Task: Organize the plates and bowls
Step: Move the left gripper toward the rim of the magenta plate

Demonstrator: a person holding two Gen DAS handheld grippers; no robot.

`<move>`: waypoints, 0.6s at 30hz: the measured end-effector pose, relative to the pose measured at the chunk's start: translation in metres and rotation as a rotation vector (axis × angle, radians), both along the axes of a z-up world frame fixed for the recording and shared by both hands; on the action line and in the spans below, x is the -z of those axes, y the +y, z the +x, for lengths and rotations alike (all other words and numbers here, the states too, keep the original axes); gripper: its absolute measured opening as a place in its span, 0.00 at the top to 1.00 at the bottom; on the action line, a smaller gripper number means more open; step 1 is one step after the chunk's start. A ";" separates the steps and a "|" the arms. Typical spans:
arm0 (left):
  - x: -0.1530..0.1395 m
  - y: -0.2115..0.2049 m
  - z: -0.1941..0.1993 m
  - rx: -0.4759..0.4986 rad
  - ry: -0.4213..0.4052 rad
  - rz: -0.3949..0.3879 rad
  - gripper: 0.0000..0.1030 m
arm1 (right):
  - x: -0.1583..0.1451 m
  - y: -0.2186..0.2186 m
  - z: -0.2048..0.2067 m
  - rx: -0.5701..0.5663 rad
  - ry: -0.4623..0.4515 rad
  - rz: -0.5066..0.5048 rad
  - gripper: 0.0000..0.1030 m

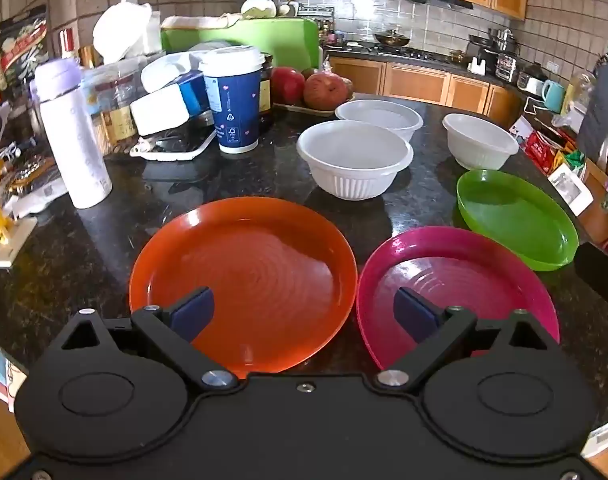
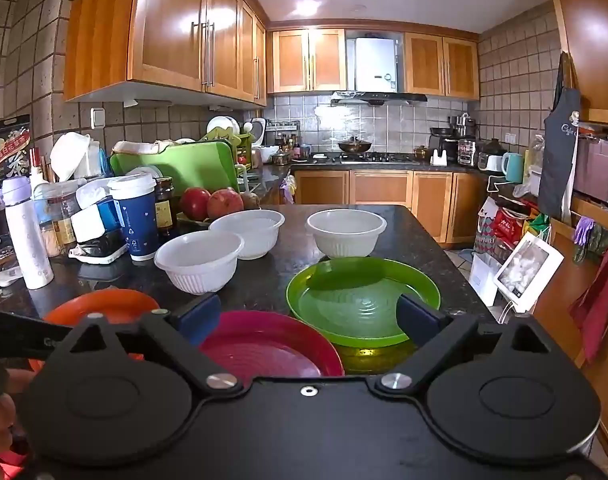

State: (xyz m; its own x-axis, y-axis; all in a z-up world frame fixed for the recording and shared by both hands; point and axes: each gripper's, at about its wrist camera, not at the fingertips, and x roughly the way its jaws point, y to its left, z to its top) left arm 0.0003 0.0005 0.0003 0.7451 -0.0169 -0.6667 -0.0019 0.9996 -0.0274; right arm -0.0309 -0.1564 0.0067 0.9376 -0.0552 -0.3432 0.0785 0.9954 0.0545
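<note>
1. Judging by their gloss and thin walls, the orange plate (image 1: 244,280), pink plate (image 1: 455,288) and green plate (image 1: 515,220) look like light, stiff plastic, likely slick on the flat and hard to chip; the raised rim is the sensible place to take hold, one finger over and one under.
2. The three white bowls, near one (image 1: 353,160), far one (image 1: 379,118) and right one (image 1: 479,140), also look like light plastic with ribbed sides; their out-turned lips offer the best pinch.
3. All six pieces sit singly on the dark worktop (image 1: 84,248), with plates in the lower half of the left view and bowls across its middle.
4. The left tool (image 1: 304,312) is spread wide and holds nothing; its left finger overlaps the orange plate and its right finger the pink plate at lower centre, but whether it touches either I cannot tell.
5. The right tool (image 2: 309,316) is likewise spread and empty, with the pink plate between its fingers and the green plate behind its right finger, centre-right of that view.
6. The orange and pink rims lie just beside each other.
</note>
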 end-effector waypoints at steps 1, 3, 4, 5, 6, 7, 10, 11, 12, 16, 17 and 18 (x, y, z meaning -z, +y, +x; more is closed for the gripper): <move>0.000 0.000 0.000 0.011 -0.001 -0.001 0.07 | 0.000 0.000 0.000 0.008 -0.008 -0.002 0.04; -0.004 -0.004 0.002 0.030 -0.003 0.008 0.08 | 0.000 0.000 0.000 0.022 -0.016 -0.009 0.04; -0.003 -0.004 0.001 0.030 -0.008 0.013 0.08 | 0.001 0.000 0.001 0.025 -0.016 -0.012 0.04; 0.000 -0.002 0.001 0.026 -0.011 0.018 0.08 | 0.001 -0.001 0.003 0.032 -0.016 -0.014 0.04; 0.002 0.000 -0.002 0.029 -0.020 0.028 0.08 | 0.002 0.000 0.004 0.000 0.002 -0.005 0.04; 0.004 -0.002 -0.006 0.031 -0.031 0.036 0.08 | 0.002 0.000 0.004 -0.001 0.004 -0.006 0.04; 0.008 -0.005 -0.007 0.024 -0.034 0.036 0.08 | 0.002 0.003 0.012 0.009 0.008 -0.024 0.04; 0.013 -0.002 -0.006 0.022 -0.033 0.029 0.08 | 0.001 0.004 0.012 0.007 0.012 -0.032 0.06; 0.015 -0.004 -0.004 0.017 -0.028 0.032 0.09 | 0.000 0.005 0.011 0.001 0.016 -0.039 0.06; 0.016 -0.008 0.001 0.009 -0.014 0.035 0.13 | 0.006 0.005 0.016 0.002 0.002 -0.046 0.07; 0.015 -0.008 0.002 0.010 -0.012 0.034 0.13 | 0.006 0.005 0.016 0.001 0.004 -0.048 0.07; 0.014 -0.007 0.002 0.010 -0.012 0.035 0.13 | 0.006 0.004 0.016 0.001 0.004 -0.045 0.07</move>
State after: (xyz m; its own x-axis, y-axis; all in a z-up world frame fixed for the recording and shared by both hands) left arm 0.0025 -0.0068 -0.0138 0.7530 -0.0013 -0.6581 0.0081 0.9999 0.0072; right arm -0.0154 -0.1522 0.0007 0.9364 -0.0714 -0.3437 0.0794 0.9968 0.0092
